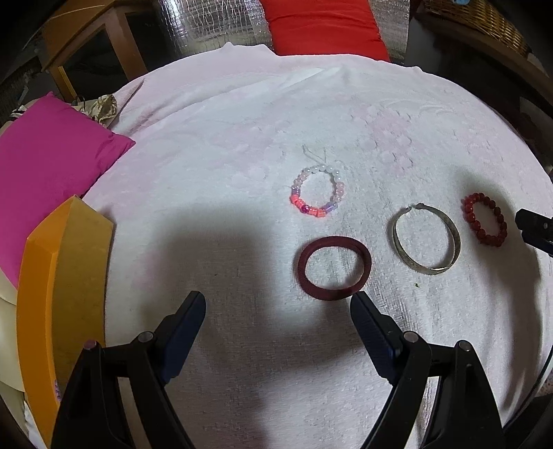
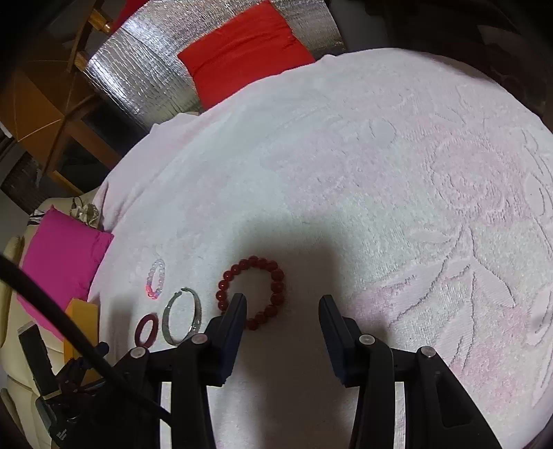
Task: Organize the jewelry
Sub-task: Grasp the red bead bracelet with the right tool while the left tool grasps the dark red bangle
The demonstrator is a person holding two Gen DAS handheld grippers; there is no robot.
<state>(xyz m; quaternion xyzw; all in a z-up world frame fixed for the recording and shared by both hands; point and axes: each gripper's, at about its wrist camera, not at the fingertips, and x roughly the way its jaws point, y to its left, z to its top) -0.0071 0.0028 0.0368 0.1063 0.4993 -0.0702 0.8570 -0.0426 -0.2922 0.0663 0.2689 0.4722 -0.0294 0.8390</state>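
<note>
Several pieces lie on a white towel [image 1: 242, 138]. A maroon band [image 1: 334, 267] lies just ahead of my open, empty left gripper [image 1: 278, 297], near its right fingertip. A pink and white bead bracelet [image 1: 318, 191] lies behind it, a silver bangle [image 1: 427, 239] to the right, and a red bead bracelet [image 1: 485, 220] farther right. In the right wrist view my right gripper [image 2: 283, 300] is open and empty, its left finger over the red bead bracelet [image 2: 254, 290]. The silver bangle [image 2: 183, 316], maroon band [image 2: 147, 330] and pink bead bracelet [image 2: 156, 279] lie to its left.
An orange box [image 1: 62, 276] stands at the towel's left edge, with a magenta cushion [image 1: 52, 162] behind it. A red cushion [image 1: 321, 27] and silver foil lie at the back. The towel [image 2: 380, 172] spreads wide to the right. The right gripper's tip [image 1: 535, 229] shows at the far right.
</note>
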